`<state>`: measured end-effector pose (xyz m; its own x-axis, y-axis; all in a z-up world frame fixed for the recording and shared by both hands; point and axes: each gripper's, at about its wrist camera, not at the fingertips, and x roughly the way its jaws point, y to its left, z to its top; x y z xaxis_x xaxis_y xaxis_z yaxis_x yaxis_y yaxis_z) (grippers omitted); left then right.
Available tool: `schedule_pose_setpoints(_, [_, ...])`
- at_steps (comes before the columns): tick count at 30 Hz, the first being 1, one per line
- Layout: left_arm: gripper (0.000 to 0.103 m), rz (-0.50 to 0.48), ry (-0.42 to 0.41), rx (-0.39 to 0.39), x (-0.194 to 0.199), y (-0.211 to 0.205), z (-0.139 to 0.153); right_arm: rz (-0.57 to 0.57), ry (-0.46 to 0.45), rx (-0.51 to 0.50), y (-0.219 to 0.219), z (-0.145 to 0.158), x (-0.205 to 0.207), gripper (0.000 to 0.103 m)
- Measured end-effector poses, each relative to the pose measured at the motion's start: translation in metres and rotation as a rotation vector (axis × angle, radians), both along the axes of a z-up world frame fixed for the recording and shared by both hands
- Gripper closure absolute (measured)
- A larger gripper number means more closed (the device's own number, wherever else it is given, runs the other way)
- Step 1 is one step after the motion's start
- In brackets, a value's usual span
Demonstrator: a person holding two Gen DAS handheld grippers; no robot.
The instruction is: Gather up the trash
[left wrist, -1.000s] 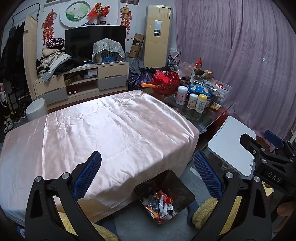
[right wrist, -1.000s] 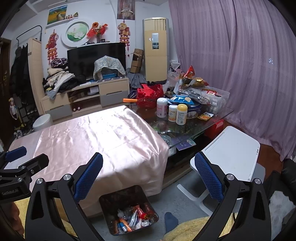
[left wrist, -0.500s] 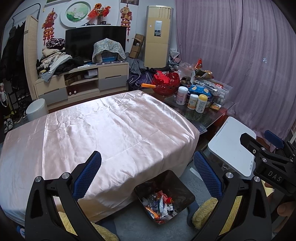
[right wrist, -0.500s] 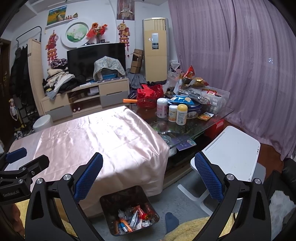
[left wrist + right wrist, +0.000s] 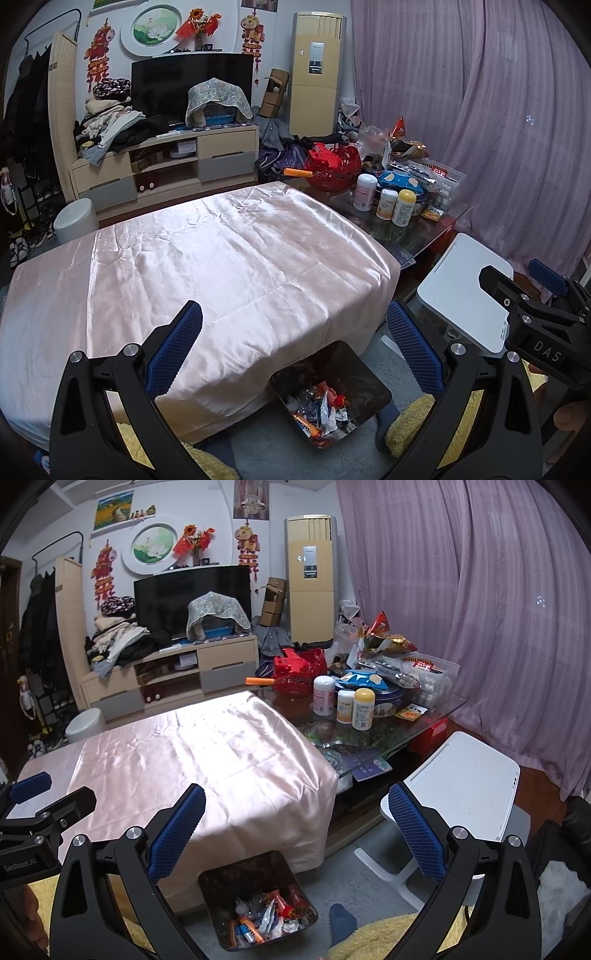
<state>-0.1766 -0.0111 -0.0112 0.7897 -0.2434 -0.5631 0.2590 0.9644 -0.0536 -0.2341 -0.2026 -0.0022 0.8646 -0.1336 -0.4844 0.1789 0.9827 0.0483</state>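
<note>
A dark square trash bin (image 5: 364, 373) stands on the floor at the table's near corner, with several wrappers (image 5: 321, 410) inside; it also shows in the right wrist view (image 5: 221, 882). My left gripper (image 5: 293, 325) is open and empty, held above the table's front edge and the bin. My right gripper (image 5: 295, 808) is open and empty, above the bin and the table corner. The right gripper also shows at the right edge of the left wrist view (image 5: 532, 295). The pink satin tablecloth (image 5: 221, 258) is bare.
A glass coffee table (image 5: 417, 716) to the right carries bottles (image 5: 362, 709), a red basket (image 5: 295, 672) and snack bags. A white folding stool (image 5: 461, 786) stands beside it. A TV cabinet (image 5: 166, 162), a white pail (image 5: 75, 221) and purple curtains lie beyond.
</note>
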Motion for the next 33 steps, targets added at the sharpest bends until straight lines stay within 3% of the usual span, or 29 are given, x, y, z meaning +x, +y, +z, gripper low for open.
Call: schedule_pose_setpoints(33, [0.008, 0.007, -0.004, 0.005, 0.0001, -0.0028, 0.0039, -0.004, -0.002, 0.011, -0.0009, 0.0005, -0.0006, 0.003])
